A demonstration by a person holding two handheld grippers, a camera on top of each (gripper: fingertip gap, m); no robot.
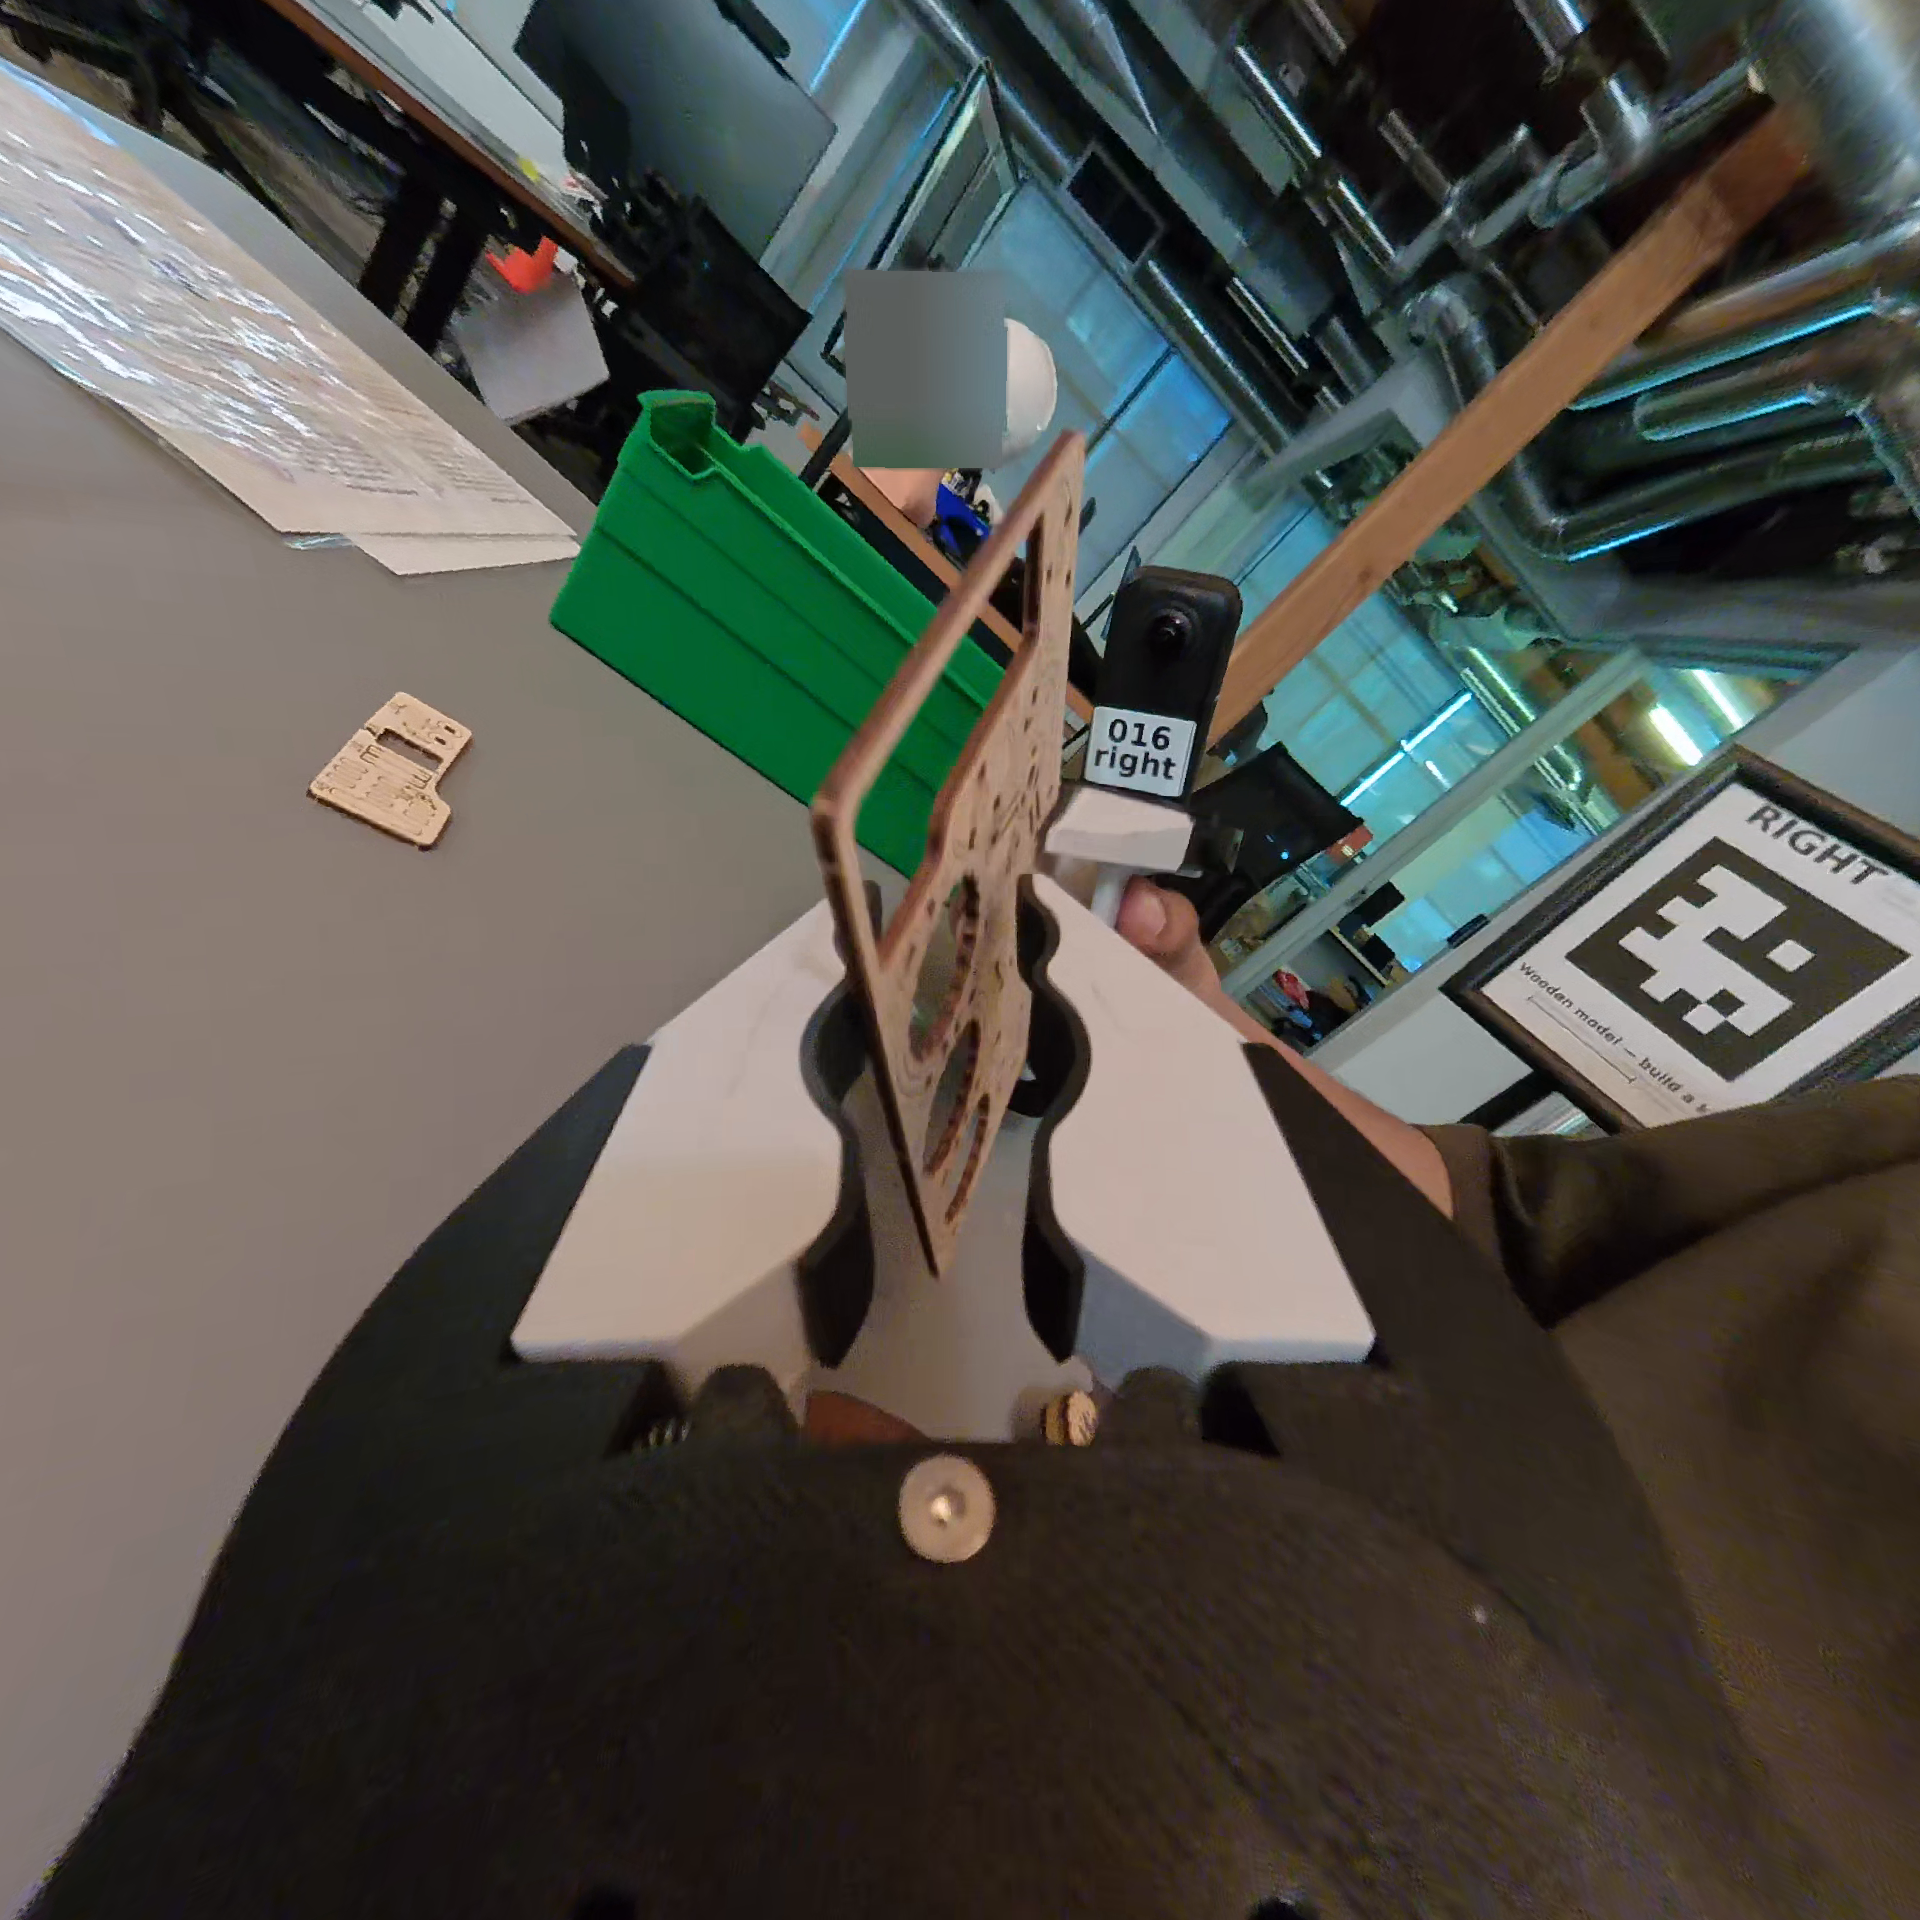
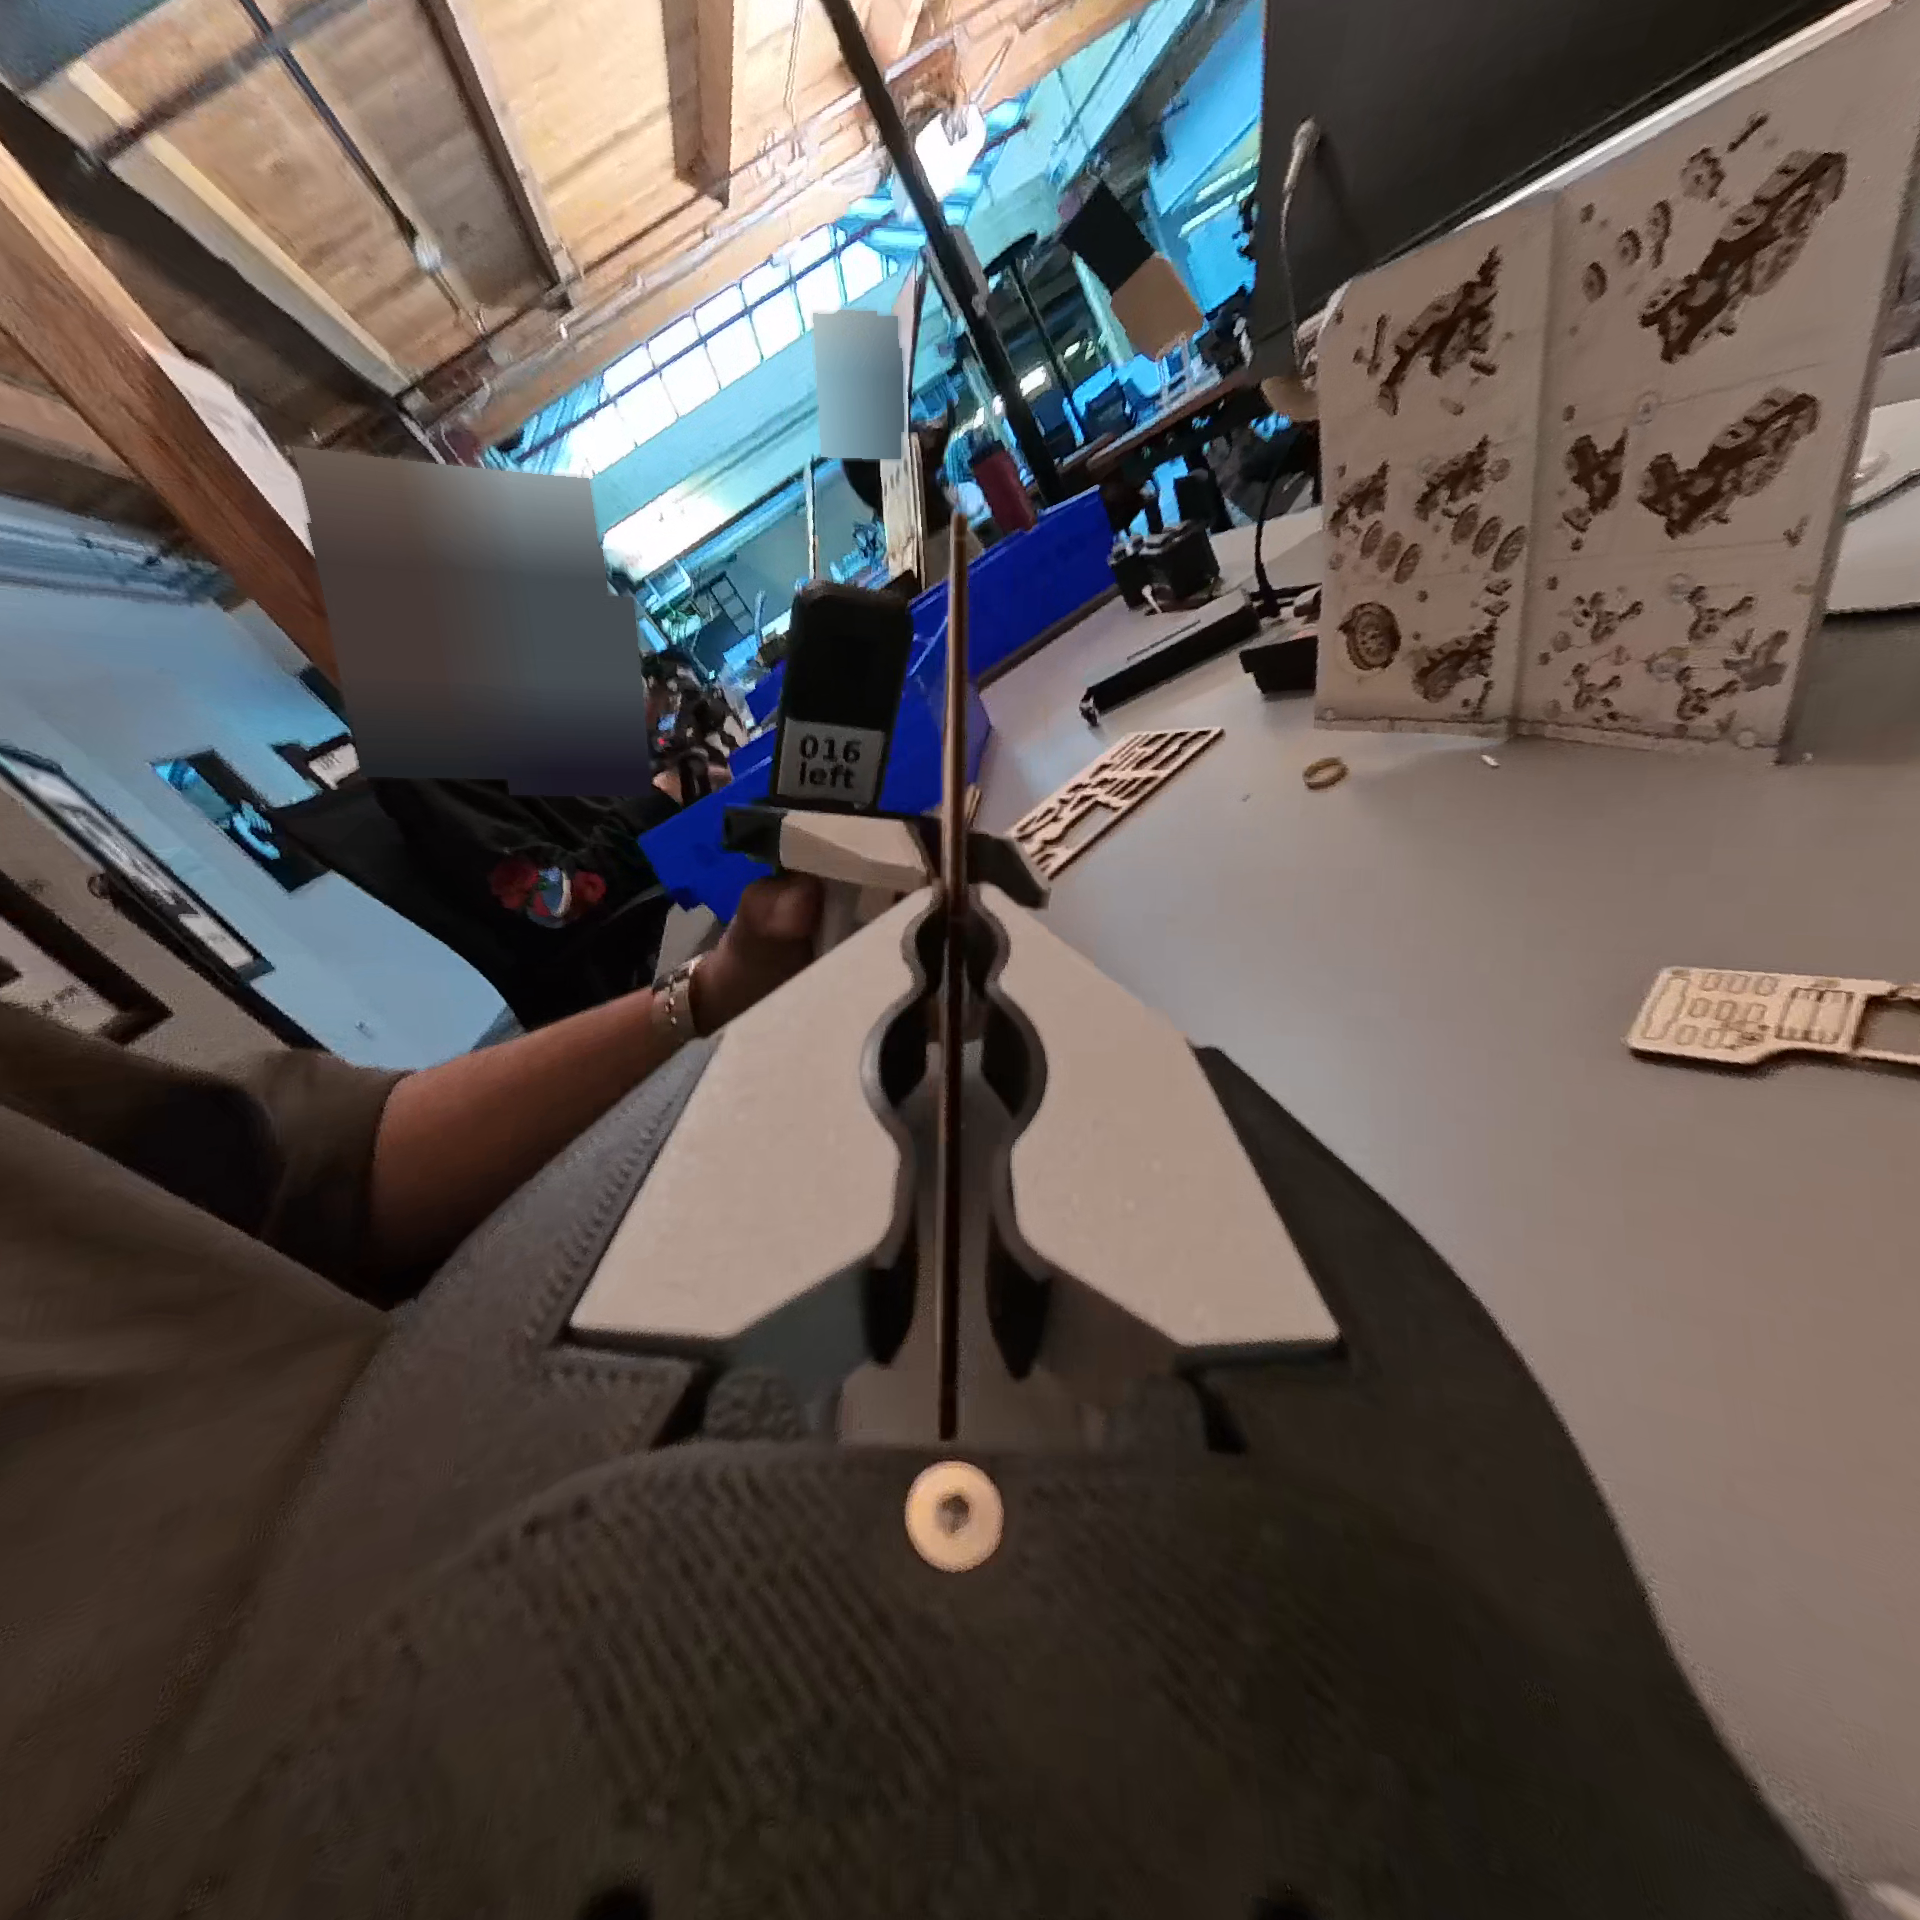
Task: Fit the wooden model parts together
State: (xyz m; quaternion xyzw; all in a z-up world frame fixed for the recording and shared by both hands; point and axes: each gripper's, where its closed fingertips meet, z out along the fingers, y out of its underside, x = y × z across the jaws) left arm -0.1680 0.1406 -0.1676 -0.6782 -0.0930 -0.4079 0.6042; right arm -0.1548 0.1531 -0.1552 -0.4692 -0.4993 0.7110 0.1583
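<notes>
A thin laser-cut wooden sheet [image 1: 992, 790] with a large rectangular cut-out is held up in the air between both grippers. My left gripper [image 1: 940, 935] is shut on its lower part. In the right wrist view the same sheet [image 2: 954, 727] shows edge-on, and my right gripper [image 2: 951, 935] is shut on it. The left gripper [image 2: 883, 847] grips the sheet's far side there. The right gripper's camera [image 1: 1164, 665] shows behind the sheet. A smaller wooden parts piece [image 1: 390, 769] lies flat on the grey table [image 1: 260, 1091]; it also shows in the right wrist view [image 2: 1777, 1013].
A green bin [image 1: 748, 613] and printed papers [image 1: 208, 343] sit at the table's far side. A blue bin [image 2: 966, 623], another wooden parts sheet [image 2: 1112, 790], a small ring [image 2: 1325, 771] and an upright instruction sheet [image 2: 1579, 447] stand beyond. A framed marker sign [image 1: 1745, 956] is at right. Both grippers' tips are close together, under 4 cm apart.
</notes>
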